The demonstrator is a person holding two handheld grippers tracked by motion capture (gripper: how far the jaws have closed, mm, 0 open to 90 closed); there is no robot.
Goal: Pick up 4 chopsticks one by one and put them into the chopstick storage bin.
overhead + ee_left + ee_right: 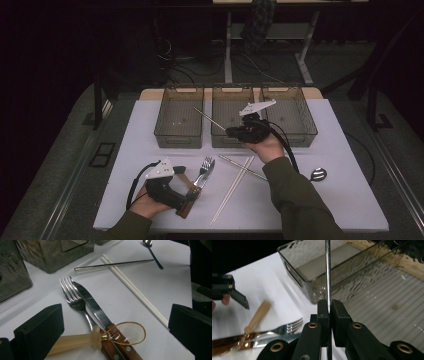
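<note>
My right gripper (230, 131) (329, 305) is shut on a thin metal chopstick (210, 119) (327, 270). It holds the stick in the air over the front of the middle tray (223, 142), and the stick points up and left toward the left tray (179, 142) (294, 272). My left gripper (186, 187) (115, 315) stands open low at the table's front left. Between its jaws lie a fork (205, 167) (72, 296), a wooden-handled knife (197, 187) (95, 307) and a beige-handled wire loop tool (75, 341).
A second metal chopstick (242, 167) (112, 264) lies across a pair of white chopsticks (235, 185) (135, 290) mid-table. A spoon (318, 174) (152, 251) rests at the right. A third tray (295, 136) stands at the back right of the white table (340, 200).
</note>
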